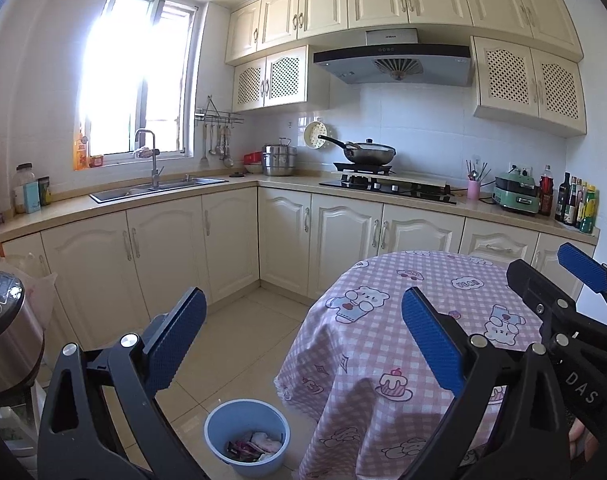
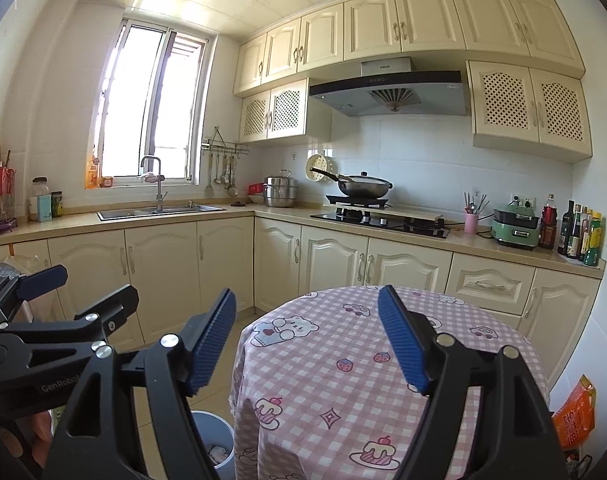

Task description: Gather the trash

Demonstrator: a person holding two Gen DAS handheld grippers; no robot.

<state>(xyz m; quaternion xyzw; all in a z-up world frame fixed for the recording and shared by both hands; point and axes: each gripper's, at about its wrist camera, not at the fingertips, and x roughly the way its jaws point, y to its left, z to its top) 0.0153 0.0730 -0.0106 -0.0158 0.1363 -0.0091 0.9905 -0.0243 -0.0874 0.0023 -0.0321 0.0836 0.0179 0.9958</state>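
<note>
A light blue trash bin (image 1: 247,436) stands on the tiled floor left of the round table, with wrappers and crumpled tissue (image 1: 255,446) inside. Its rim also shows in the right wrist view (image 2: 213,440). The table wears a pink checked cloth (image 1: 403,360) with cartoon bears; the cloth also shows in the right wrist view (image 2: 335,380). My left gripper (image 1: 303,340) is open and empty, held above the floor and table edge. My right gripper (image 2: 307,340) is open and empty above the tabletop, to the right of the left one (image 2: 43,300).
Cream kitchen cabinets line the back, with a sink (image 1: 155,190), a stove with a wok (image 1: 369,154) and bottles (image 1: 579,204) on the counter. A rice cooker (image 1: 7,328) sits at the left. An orange bag (image 2: 575,416) lies right of the table.
</note>
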